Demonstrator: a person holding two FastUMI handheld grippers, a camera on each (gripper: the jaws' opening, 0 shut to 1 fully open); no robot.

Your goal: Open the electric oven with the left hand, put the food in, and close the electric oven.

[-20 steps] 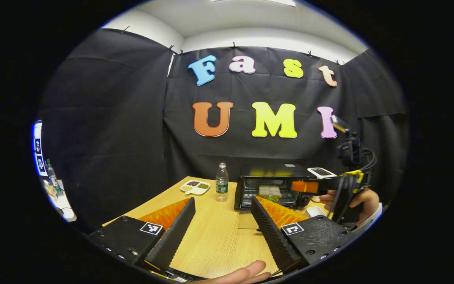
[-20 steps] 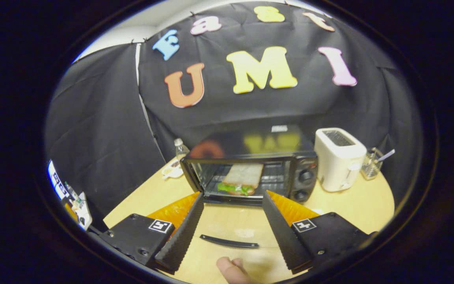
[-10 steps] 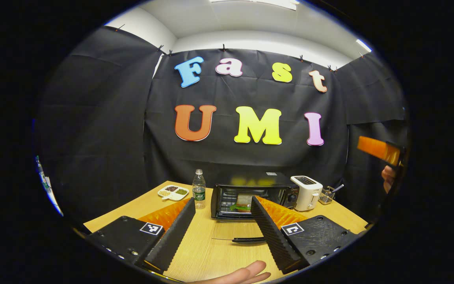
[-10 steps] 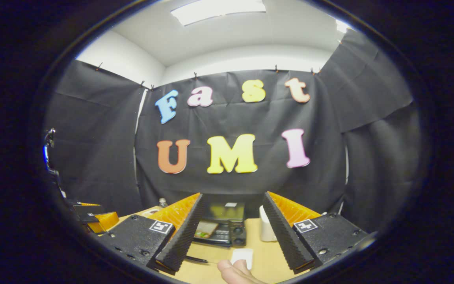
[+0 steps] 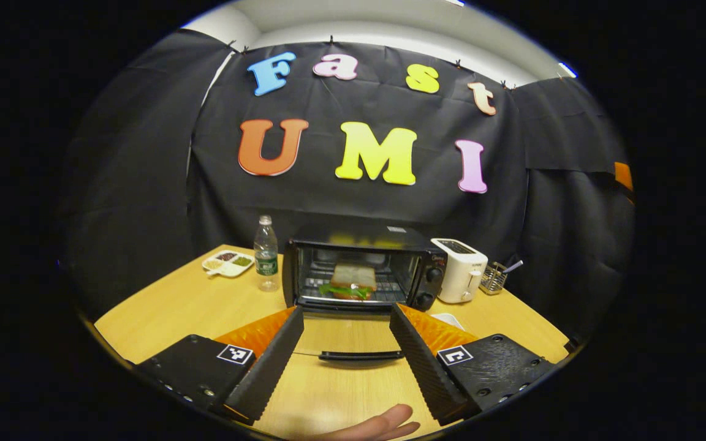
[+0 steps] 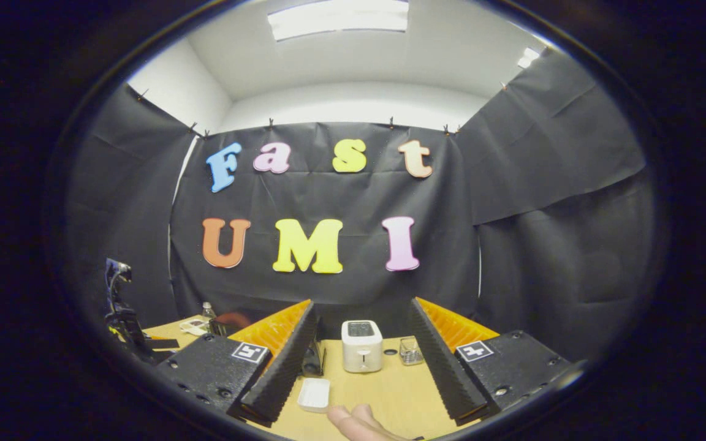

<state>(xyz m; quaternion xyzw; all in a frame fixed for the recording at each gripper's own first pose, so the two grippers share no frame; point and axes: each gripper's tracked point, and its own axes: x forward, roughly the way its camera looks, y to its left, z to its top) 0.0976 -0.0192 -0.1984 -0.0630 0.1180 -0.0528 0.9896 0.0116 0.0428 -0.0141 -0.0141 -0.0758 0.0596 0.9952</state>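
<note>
Black electric oven (image 5: 362, 269) on wooden table (image 5: 175, 306), door (image 5: 359, 355) dropped flat; sandwich (image 5: 350, 282) with green lettuce on rack inside; left gripper (image 5: 344, 343) and right gripper (image 6: 362, 343) both spread, empty

You see the black oven (image 5: 362, 269) left of the toaster (image 5: 458, 278), door (image 5: 353, 343) folded down, sandwich (image 5: 350, 282) on its rack.
</note>
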